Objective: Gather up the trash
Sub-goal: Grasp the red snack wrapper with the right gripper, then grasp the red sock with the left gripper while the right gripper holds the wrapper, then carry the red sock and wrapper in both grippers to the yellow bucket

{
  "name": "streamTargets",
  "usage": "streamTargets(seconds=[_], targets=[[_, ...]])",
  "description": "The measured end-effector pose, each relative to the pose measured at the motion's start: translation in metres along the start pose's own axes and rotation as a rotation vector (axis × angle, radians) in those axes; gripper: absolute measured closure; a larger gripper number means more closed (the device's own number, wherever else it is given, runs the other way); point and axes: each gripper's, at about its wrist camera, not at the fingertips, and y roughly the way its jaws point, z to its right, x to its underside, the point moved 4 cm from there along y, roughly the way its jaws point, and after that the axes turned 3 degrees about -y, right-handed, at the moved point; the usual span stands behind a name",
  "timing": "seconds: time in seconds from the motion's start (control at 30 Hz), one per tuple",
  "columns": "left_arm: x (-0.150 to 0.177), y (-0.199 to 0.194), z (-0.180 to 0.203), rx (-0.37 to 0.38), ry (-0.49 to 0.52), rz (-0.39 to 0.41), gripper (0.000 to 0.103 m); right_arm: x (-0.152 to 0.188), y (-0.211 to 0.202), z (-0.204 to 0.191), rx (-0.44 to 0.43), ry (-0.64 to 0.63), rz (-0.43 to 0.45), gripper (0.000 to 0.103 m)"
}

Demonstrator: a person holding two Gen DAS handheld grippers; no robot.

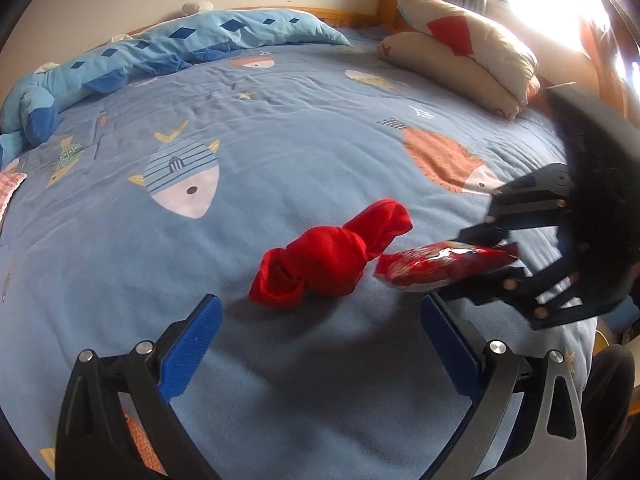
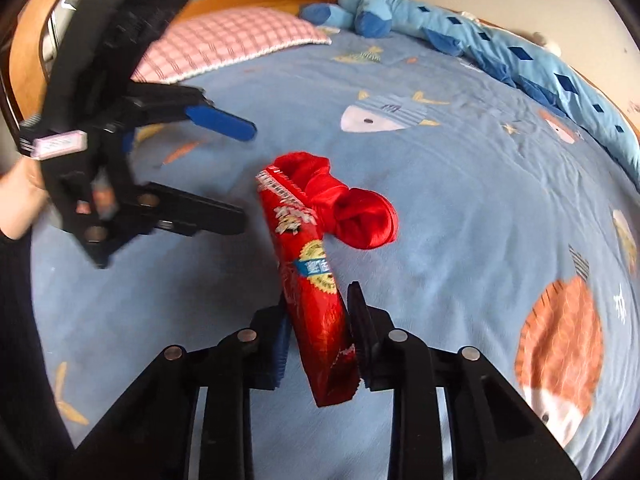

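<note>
Over the bed, right gripper clamped on red snack wrapper, lifted beside knotted red cloth. Left gripper spread wide, holding nothing. One piece picked up; no bin visible, drop-off probably pending.

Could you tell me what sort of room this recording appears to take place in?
Most likely a child's bedroom: a bed with a blue fish-print blanket, stacked pillows at its wooden frame, and a long blue plush toy lying along the wall.
</note>
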Motion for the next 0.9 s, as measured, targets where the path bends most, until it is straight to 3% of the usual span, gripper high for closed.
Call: streamTargets(seconds=[0.2, 0.37, 0.5, 0.57, 0.6, 0.63, 0.67, 0.73, 0.9], targets=[[-0.008, 0.01, 0.011, 0.017, 0.038, -0.006, 0.004, 0.011, -0.029, 0.003, -0.039, 0.1, 0.059, 0.077], [-0.02, 0.027, 0.015, -0.022, 0.108, -0.02, 0.004, 0.021, -0.05, 0.007, -0.056, 0.165, 0.106, 0.077], [-0.029, 0.048, 0.015, 0.046, 0.117, -0.064, 0.005, 0.027, -0.053, 0.012, -0.057, 0.197, 0.115, 0.077], [-0.028, 0.057, 0.016, 0.091, 0.11, -0.088, 0.016, 0.03, -0.052, 0.016, -0.053, 0.216, 0.118, 0.077], [-0.025, 0.064, 0.016, 0.108, 0.105, -0.125, 0.034, 0.031, -0.051, 0.018, -0.052, 0.224, 0.119, 0.077], [-0.023, 0.068, 0.016, 0.093, 0.105, -0.134, 0.044, 0.032, -0.05, 0.019, -0.054, 0.233, 0.119, 0.077], [-0.022, 0.069, 0.015, 0.076, 0.106, -0.126, 0.044, 0.033, -0.05, 0.022, -0.05, 0.241, 0.123, 0.077], [-0.02, 0.064, 0.012, 0.088, 0.086, -0.112, 0.06, 0.035, -0.048, 0.024, -0.049, 0.253, 0.123, 0.077], [-0.013, 0.049, 0.013, 0.09, 0.061, -0.08, 0.063, 0.036, -0.049, 0.024, -0.057, 0.283, 0.147, 0.077]])
